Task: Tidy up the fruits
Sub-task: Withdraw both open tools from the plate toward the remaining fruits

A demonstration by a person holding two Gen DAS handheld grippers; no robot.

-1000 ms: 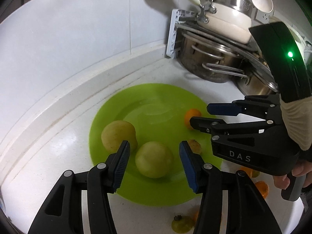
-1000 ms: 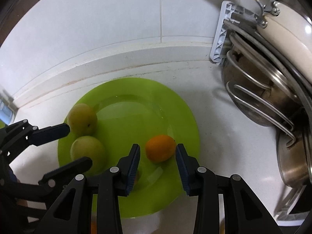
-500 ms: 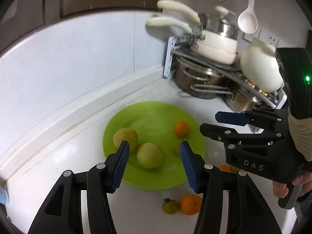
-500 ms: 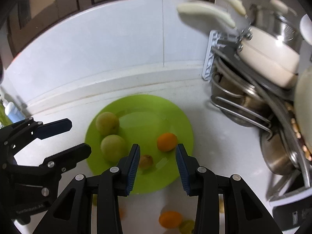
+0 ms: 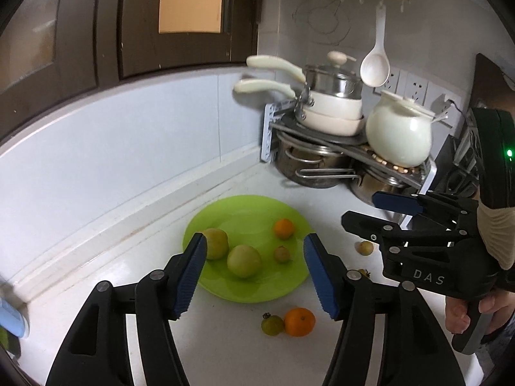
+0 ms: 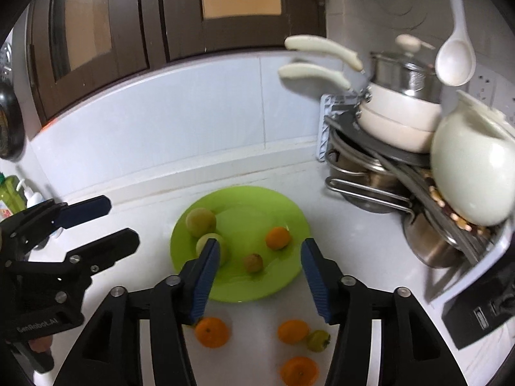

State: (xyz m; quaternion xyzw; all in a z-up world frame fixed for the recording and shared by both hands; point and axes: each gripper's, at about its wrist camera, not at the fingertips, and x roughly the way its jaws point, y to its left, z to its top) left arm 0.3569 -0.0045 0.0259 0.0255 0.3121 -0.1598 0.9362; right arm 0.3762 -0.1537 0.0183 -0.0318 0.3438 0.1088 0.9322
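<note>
A lime-green plate [image 5: 254,207] [image 6: 244,202] lies on the white counter. On it sit two yellow-green fruits [image 5: 244,261] [image 6: 201,222], a small orange [image 5: 283,228] [image 6: 277,238] and a small brownish fruit [image 5: 282,254] [image 6: 253,262]. Loose in front of the plate are oranges [image 6: 211,332] [image 5: 299,321] and a green tomato [image 5: 272,324] [image 6: 318,340]. My left gripper [image 5: 254,239] [image 6: 122,222] hangs above the plate's near side, its jaws opening with nothing between them. To its right, my right gripper [image 6: 260,244] [image 5: 360,207] is held up too, jaws opening and empty.
A rack of steel pots [image 5: 309,164] with white pans and a white jar [image 5: 399,132] fills the back right corner. A ladle [image 5: 375,69] hangs above it. A small yellow fruit [image 5: 366,247] lies right of the plate. Soap bottles [image 6: 13,189] stand at far left.
Both grippers have pulled back and up from the plate, and their jaws stand wider. The fruits on the plate have stayed put. Loose fruit on the counter has come into view.
</note>
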